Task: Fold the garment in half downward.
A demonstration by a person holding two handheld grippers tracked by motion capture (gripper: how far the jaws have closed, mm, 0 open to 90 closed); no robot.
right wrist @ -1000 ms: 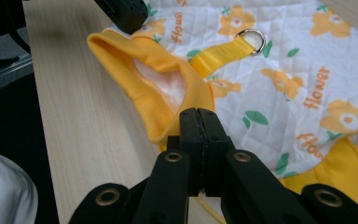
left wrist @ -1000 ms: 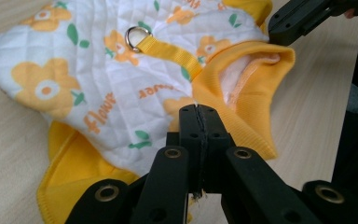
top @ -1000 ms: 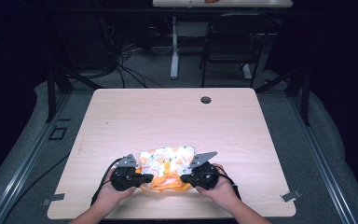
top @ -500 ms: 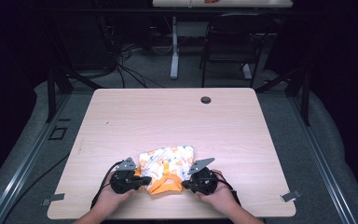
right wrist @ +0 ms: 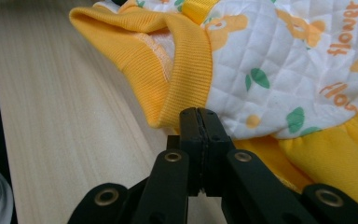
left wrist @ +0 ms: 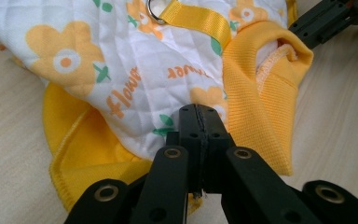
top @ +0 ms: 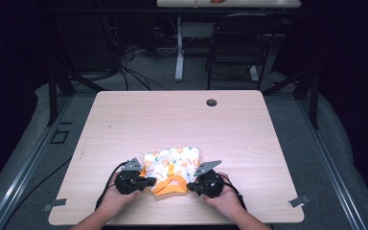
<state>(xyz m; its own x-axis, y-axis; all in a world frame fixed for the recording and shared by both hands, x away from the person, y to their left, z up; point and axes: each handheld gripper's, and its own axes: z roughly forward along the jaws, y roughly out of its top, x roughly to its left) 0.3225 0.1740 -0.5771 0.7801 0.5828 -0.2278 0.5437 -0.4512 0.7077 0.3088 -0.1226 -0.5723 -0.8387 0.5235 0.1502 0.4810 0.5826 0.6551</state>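
A small quilted garment point(top: 172, 163), white with orange flowers and yellow ribbed trim, lies near the table's front edge. My left gripper point(top: 148, 182) is shut on its left side, and the jaws point(left wrist: 200, 112) pinch the white quilted fabric point(left wrist: 121, 70) beside the yellow collar. My right gripper point(top: 192, 184) is shut on the right side, its tips point(right wrist: 199, 114) clamped where the yellow rib meets the quilted cloth point(right wrist: 284, 56). A yellow strap point(left wrist: 200, 18) with a metal ring point(left wrist: 154, 11) sits on the garment's top.
The light wooden table point(top: 172, 120) has a round cable hole point(top: 211, 102) at its far side. A person's hands hold both grippers at the near edge. A chair point(top: 239, 43) and a desk leg point(top: 179, 52) stand beyond the table.
Both grippers have come down a little toward the near edge with the garment between them. The yellow collar now lies stretched between the two jaws.
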